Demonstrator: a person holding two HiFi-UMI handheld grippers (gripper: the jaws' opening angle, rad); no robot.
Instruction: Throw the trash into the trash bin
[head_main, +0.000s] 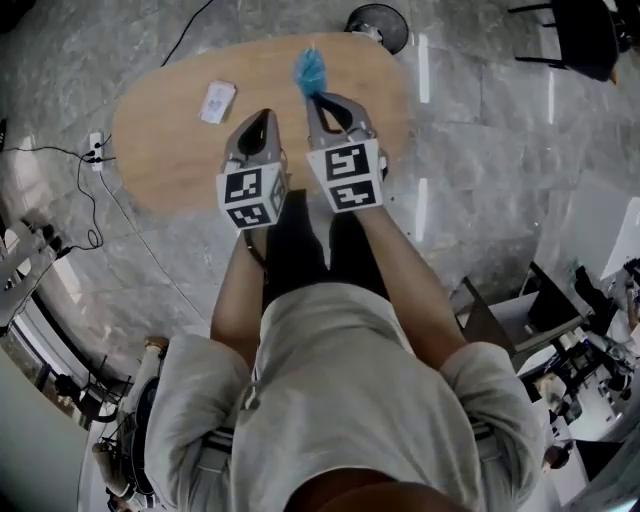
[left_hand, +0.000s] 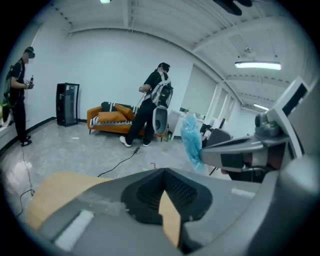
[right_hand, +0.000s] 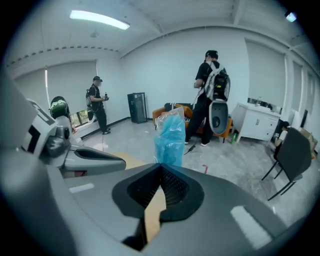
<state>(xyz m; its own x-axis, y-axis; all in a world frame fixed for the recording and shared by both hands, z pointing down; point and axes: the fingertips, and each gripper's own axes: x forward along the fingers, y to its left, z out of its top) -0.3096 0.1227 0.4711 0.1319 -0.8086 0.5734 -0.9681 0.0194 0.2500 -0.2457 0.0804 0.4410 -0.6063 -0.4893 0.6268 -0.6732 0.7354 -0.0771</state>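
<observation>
- An oval wooden table (head_main: 170, 150) fills the upper middle of the head view, on a grey marbled floor (head_main: 480, 120).
- A white power strip (head_main: 95, 148) lies on the floor at the table's left edge.
- An orange sofa (left_hand: 107, 117) sits centre-left in the left gripper view, with a black cabinet (left_hand: 67, 103) to its left.
- A standing person (left_hand: 20, 95) is at far left (face blurred).
- A person with a backpack (left_hand: 152, 105) stands before the sofa.
- A black chair (right_hand: 292, 152) is at the right edge of the right gripper view.
</observation>
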